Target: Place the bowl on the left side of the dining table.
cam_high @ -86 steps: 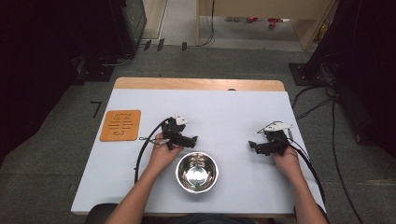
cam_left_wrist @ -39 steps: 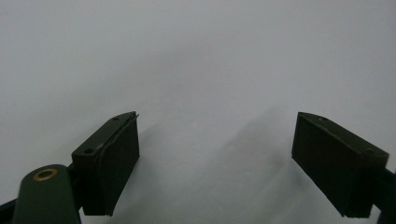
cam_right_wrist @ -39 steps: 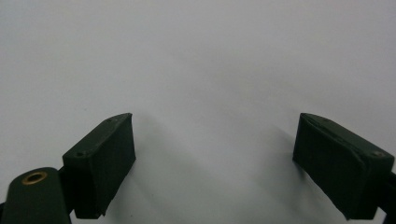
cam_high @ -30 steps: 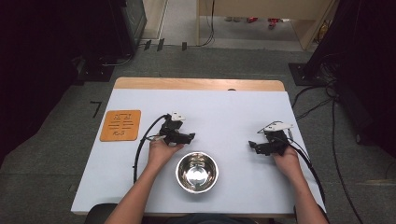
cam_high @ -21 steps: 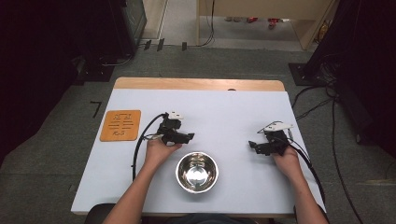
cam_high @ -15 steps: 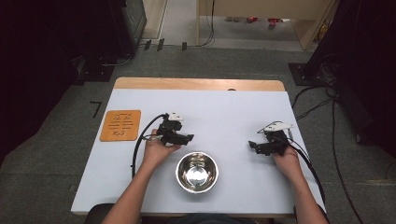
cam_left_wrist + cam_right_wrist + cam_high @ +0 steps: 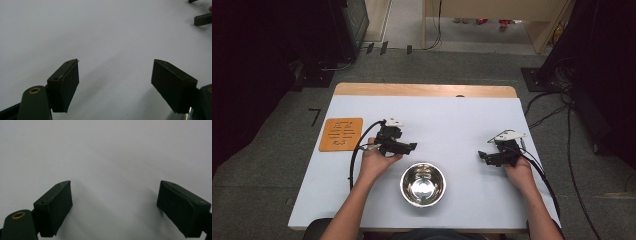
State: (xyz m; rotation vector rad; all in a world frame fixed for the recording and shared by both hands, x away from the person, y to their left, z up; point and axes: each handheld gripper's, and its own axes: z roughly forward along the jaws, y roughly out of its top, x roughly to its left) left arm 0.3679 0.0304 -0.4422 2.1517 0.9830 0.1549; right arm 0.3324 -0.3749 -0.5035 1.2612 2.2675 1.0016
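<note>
We hold the left gripper (image 7: 411, 147) over the white table (image 7: 452, 115), just above-left of the steel bowl (image 7: 423, 183) as seen from the high view; its jaws point toward the table's right side. In the left gripper view its pads (image 7: 70, 82) stand wide apart w/ bare table surface between them, i.e. released, nothing grasped; the jaws have just been opening. Our left hand (image 7: 374, 162) wraps the gripper body, cable trailing in a loop toward the near-left edge. The bowl sits upright near the front edge, approx. centre, between our forearms, empty, not touched by either tool. We hold the right gripper (image 7: 482, 156) well right of the bowl, jaws aimed left toward it. In the right gripper view its pads (image 7: 58, 205) are likewise spread, bare table between, released. An orange mat (image 7: 341, 134) lies flat at the table's left, apart from the left gripper.
</note>
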